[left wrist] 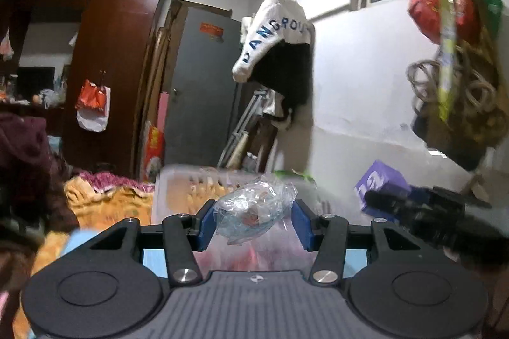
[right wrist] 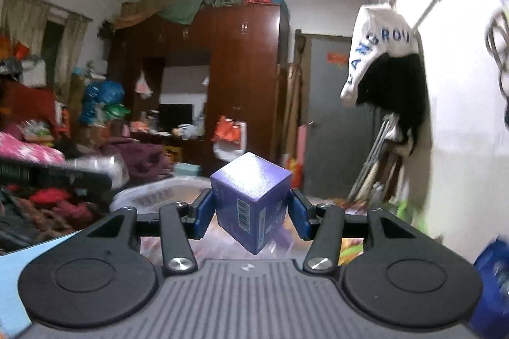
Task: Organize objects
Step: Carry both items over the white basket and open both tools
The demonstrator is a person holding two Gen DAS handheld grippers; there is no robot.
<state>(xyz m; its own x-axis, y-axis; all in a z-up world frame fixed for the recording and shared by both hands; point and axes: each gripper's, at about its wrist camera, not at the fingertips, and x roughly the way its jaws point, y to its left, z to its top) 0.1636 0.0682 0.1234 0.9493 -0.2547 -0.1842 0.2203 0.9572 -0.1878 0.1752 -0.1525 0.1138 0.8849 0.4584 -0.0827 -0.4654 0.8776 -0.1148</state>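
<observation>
My left gripper [left wrist: 253,219] is shut on a crumpled clear plastic bag [left wrist: 254,210] with small items inside, held in the air. My right gripper [right wrist: 251,211] is shut on a purple box [right wrist: 251,202] with a barcode on its side, held tilted in the air. The purple box [left wrist: 380,184] and the black right gripper also show at the right of the left wrist view. A clear plastic bin [left wrist: 178,192] lies below and just ahead of the left gripper; in the right wrist view the bin's rim [right wrist: 149,192] lies ahead to the left.
A bed with an orange blanket [left wrist: 105,202] and dark clothes lies to the left. A brown wardrobe [right wrist: 241,78] and a grey door [left wrist: 203,90] stand at the back. A white and black garment [left wrist: 280,52] hangs from a rail along the white wall on the right, with bags [left wrist: 455,59].
</observation>
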